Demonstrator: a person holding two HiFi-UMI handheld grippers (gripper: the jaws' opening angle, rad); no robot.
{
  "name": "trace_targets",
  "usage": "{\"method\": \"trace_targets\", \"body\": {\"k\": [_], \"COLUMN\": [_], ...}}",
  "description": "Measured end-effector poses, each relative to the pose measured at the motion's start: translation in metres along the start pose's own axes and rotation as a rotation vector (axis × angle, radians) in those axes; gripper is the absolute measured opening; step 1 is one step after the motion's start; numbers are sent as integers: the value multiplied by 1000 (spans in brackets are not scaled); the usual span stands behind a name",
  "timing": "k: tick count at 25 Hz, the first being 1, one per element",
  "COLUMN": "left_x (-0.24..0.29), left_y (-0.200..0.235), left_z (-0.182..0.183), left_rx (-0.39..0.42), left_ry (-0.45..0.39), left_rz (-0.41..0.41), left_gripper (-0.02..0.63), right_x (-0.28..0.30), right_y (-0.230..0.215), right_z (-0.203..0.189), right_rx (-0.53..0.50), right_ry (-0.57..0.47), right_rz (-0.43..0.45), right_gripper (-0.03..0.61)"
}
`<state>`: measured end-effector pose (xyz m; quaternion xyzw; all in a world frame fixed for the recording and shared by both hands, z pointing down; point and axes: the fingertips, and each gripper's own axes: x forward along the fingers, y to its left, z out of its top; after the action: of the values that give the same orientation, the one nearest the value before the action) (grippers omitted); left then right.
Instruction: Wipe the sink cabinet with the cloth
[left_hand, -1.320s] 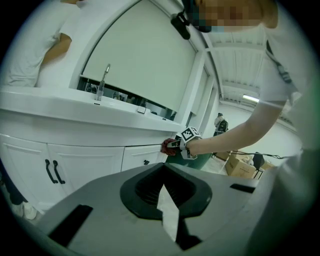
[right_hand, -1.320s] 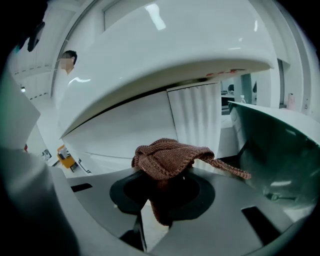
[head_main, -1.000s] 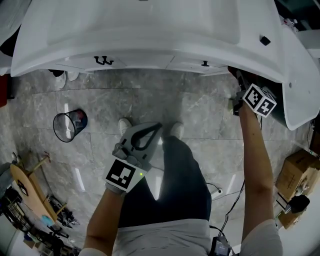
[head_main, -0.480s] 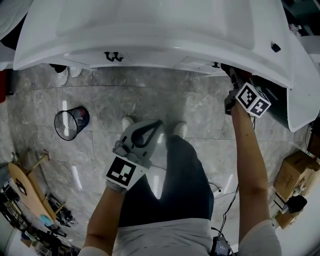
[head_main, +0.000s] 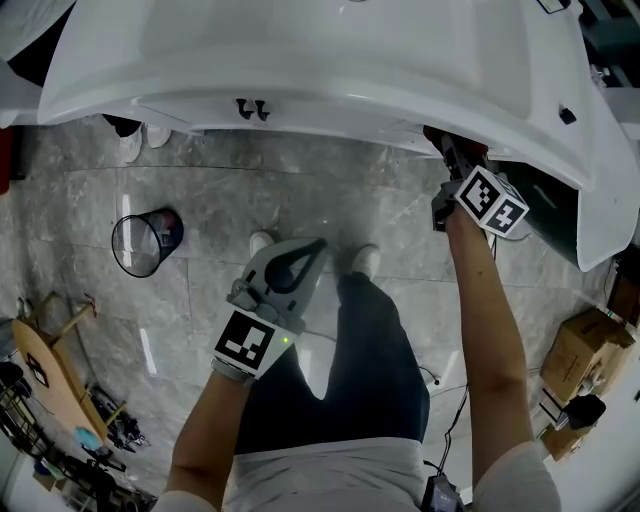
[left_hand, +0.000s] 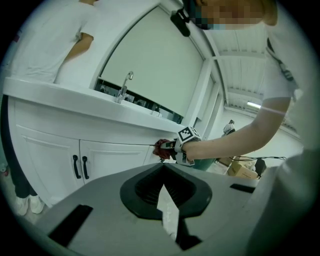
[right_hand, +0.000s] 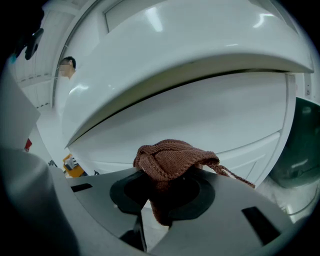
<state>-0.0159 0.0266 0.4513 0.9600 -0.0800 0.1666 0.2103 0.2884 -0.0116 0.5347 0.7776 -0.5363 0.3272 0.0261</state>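
The white sink cabinet (head_main: 330, 125) sits under the counter, its black door handles (head_main: 252, 108) showing at the left. My right gripper (head_main: 452, 158) is pressed up under the counter's lip, shut on a reddish-brown knitted cloth (head_main: 450, 143). In the right gripper view the cloth (right_hand: 172, 157) bunches over the right gripper (right_hand: 167, 182) against the white cabinet front (right_hand: 200, 115). My left gripper (head_main: 318, 248) hangs shut and empty over the floor, away from the cabinet. The left gripper view looks along the left gripper (left_hand: 164, 170) to the cabinet doors (left_hand: 45, 155) and the cloth (left_hand: 162, 148).
A wire waste bin (head_main: 140, 243) stands on the grey tiled floor at the left. Cardboard boxes (head_main: 585, 350) lie at the right and a dark green bin (head_main: 555, 205) beside the cabinet. Another person's shoes (head_main: 140, 142) are at the cabinet's left end. A faucet (left_hand: 125, 86) rises from the counter.
My right gripper has slid leftward along the cabinet's top edge with the cloth. The left gripper has stayed where it was.
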Motion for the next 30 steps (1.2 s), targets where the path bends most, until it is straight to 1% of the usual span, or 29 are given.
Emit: {"method": "trace_targets", "body": {"k": [7,11,12,15,17,19,22,26,30], "left_x": [-8,-12,-14,-21,-24,-26,-26,-13,8], "left_y": [19,28,31,41,51,61,68,60,49], "left_z": [0,0,0,4,5,8,16,16,7], "left_rx": [-7,0,0,-36,-37,-47,-60,-67,-54], "left_ry": [-1,-4,-7,-9,-6,-12,-22,-7,8], "left_rz": [-7,-17,-18,-32,-47,-52,-57,-73,-49], "left_gripper": [11,11,11,11,11,11,11,11,11], "right_x": [12,17,17,16,11,6,-1,-4,1], "right_y": [33,53,55,60,66,69,66,45,21], "right_z": [-10,-14,-15,-17,-17,-22,-33,-43,-48], "right_rx": [-13,-39,-38,-48,-54,-36,15,50,64], "right_ry": [14,24,26,24,9,6,18,40,59], "right_rz": [29,53,49,25,-2,-29,-63,-102,-102], "right_gripper": [97,98,98,98,98,98,98,98,98]}}
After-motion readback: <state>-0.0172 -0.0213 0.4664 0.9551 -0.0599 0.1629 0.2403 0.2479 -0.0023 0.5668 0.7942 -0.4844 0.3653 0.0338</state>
